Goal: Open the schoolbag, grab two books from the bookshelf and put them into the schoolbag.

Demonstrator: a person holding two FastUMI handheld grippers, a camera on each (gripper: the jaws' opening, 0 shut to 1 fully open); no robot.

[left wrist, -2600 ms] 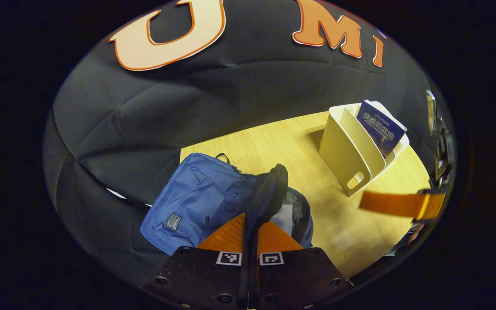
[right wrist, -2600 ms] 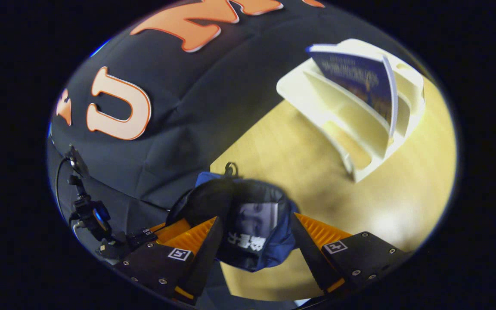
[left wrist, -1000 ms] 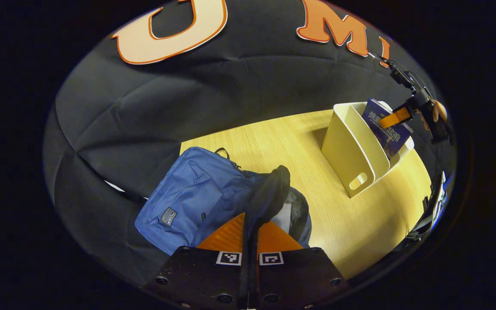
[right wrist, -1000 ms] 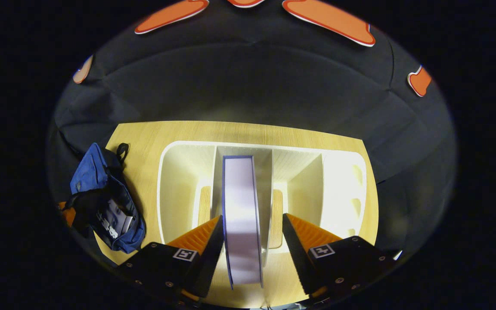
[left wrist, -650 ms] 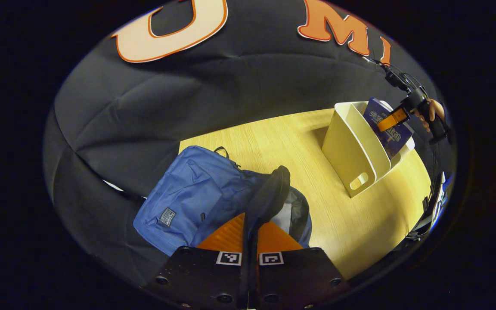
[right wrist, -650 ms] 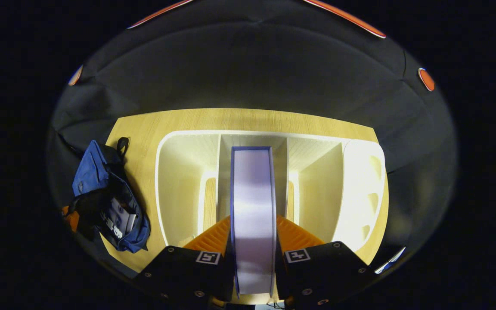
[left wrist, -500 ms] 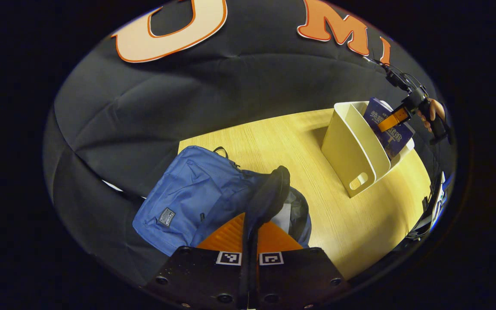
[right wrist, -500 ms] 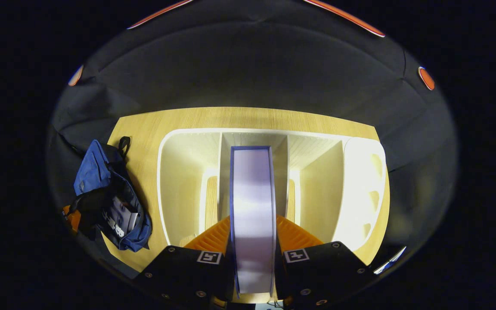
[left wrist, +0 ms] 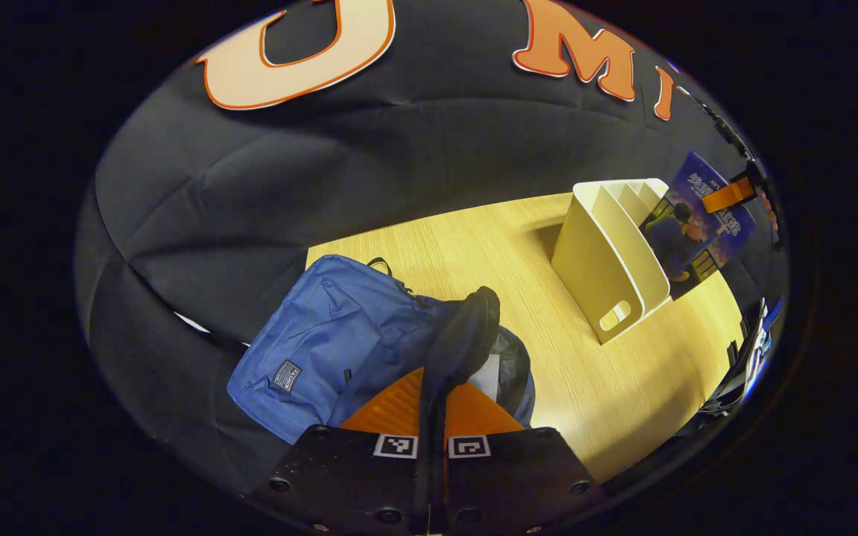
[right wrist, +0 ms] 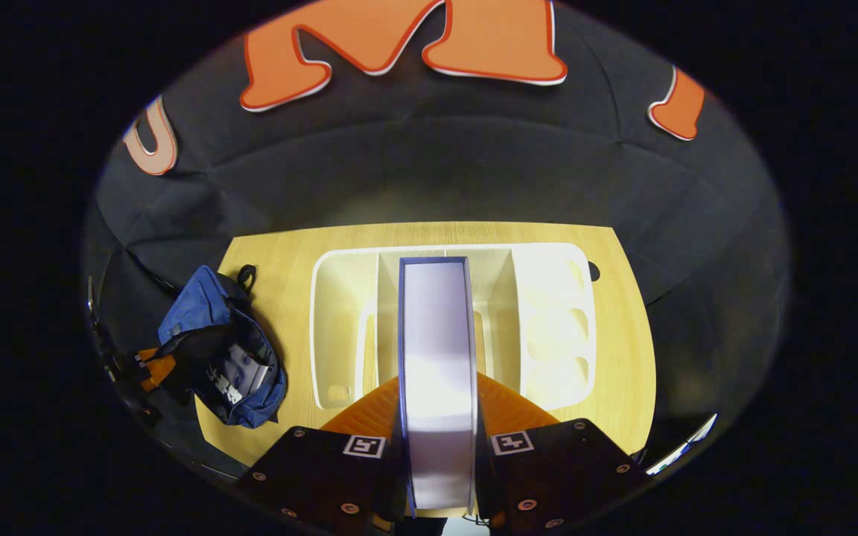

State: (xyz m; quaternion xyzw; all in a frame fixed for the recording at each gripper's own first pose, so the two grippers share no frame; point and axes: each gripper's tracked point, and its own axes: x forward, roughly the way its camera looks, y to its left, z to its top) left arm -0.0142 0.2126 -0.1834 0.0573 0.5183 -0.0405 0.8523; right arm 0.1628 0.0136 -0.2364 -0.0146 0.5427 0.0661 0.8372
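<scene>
The blue schoolbag (left wrist: 332,335) lies open on the wooden table, with a book's light cover showing inside it (right wrist: 239,376). My left gripper (left wrist: 435,394) is shut on the bag's dark flap (left wrist: 462,335), holding the mouth open. My right gripper (right wrist: 438,387) is shut on a blue book (right wrist: 436,357), seen page-edge on and held above the cream bookshelf (right wrist: 548,313). In the left gripper view that blue book (left wrist: 701,216) hangs clear above the cream bookshelf (left wrist: 608,253), with the right gripper's finger (left wrist: 727,196) across its cover.
The wooden table (left wrist: 608,387) has bare surface between bag and shelf. The black cloth wall rises behind the table. A small dark hole (right wrist: 594,271) sits in the tabletop right of the shelf.
My right gripper closed on the blue book in the shelf's middle slot and has lifted it up and out. The left gripper still holds the bag's flap.
</scene>
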